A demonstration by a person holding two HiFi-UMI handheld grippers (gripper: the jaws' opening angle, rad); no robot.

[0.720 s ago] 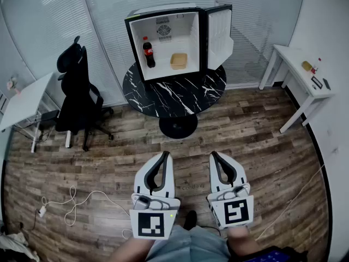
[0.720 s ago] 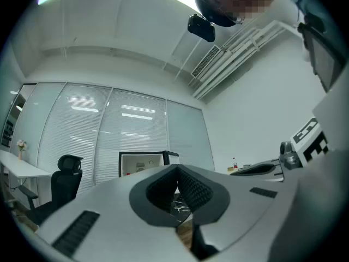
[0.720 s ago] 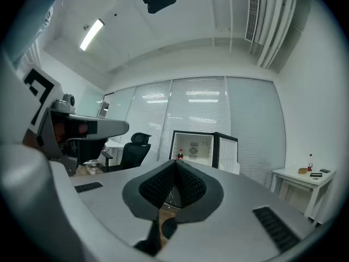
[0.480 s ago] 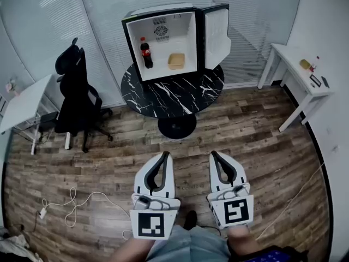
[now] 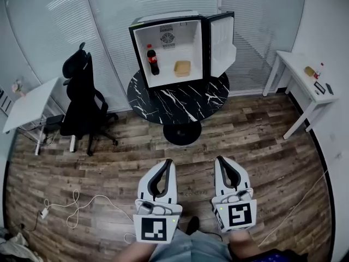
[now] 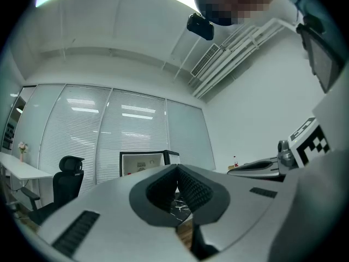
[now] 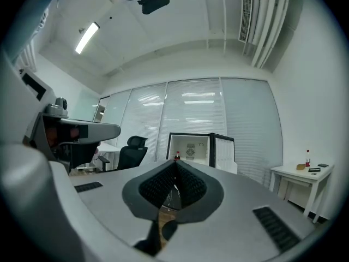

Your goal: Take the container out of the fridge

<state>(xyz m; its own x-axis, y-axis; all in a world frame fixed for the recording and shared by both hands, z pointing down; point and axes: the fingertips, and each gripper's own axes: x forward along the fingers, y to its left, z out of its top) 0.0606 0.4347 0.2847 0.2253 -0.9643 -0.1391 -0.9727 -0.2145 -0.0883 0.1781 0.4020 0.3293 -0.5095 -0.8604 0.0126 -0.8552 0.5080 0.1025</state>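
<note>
Well ahead on a round table (image 5: 163, 100), the open fridge (image 5: 169, 48) holds a tan container (image 5: 182, 68), possibly a tub, clear only from the head view. Gripper views show the left gripper (image 5: 168, 161) and right gripper (image 5: 220, 159) with jaws pressed together, holding nothing.

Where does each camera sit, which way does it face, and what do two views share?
Head view: on the person's head, facing steeply down at floor, round table and open fridge; both the left claw and right claw show, plus thighs.
Left gripper view: on the left claw, looking along its shut jaws toward the blinds; right claw at right.
Right gripper view: on the right claw, looking along its shut jaws at the fridge; left claw at left.
All three see the fridge.
</note>
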